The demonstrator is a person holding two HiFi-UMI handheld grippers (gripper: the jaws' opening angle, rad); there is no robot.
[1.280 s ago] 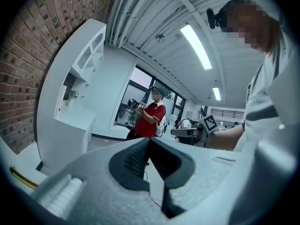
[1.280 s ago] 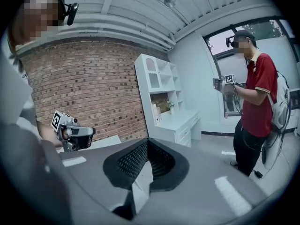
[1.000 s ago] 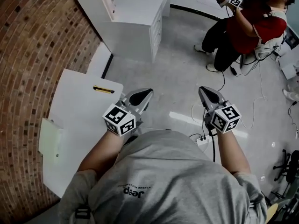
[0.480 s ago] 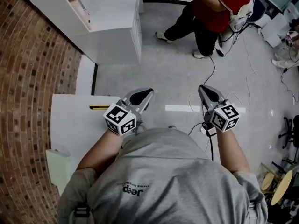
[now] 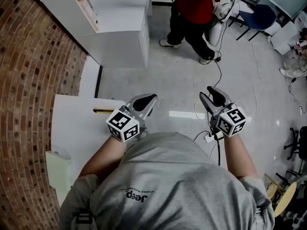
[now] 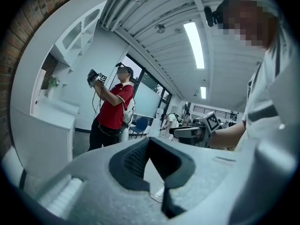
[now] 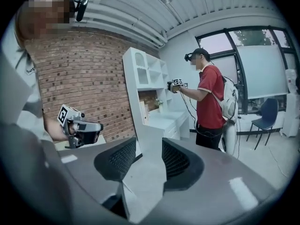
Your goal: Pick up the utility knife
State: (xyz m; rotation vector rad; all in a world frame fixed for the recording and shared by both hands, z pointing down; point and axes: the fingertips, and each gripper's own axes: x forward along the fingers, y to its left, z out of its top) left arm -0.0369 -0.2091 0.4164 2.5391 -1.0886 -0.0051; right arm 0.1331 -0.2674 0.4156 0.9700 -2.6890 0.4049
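The utility knife (image 5: pixel 103 110), yellow and black, lies on the white table (image 5: pixel 76 128) near its far edge, left of my left gripper. The left gripper (image 5: pixel 148 99) hangs beyond the table's right edge, above the floor, with its tips together and nothing held. In the left gripper view the left gripper (image 6: pixel 150 142) has its pads meeting at the tip. My right gripper (image 5: pixel 207 94) is over the floor further right; its jaws are opening, with nothing between them. The right gripper view shows the right gripper (image 7: pixel 149 149) with a clear gap between its pads.
A brick wall (image 5: pixel 29 80) borders the table on the left. A white cabinet (image 5: pixel 124 32) stands ahead, and a person in a red shirt (image 5: pixel 194 8) stands beyond it. Cables and a power strip (image 5: pixel 211 137) lie on the floor. A pale green object (image 5: pixel 60 169) sits on the table's near side.
The right gripper's jaws have come apart. My view has swung, so the knife now lies closer to the left gripper and the person in red appears further left.
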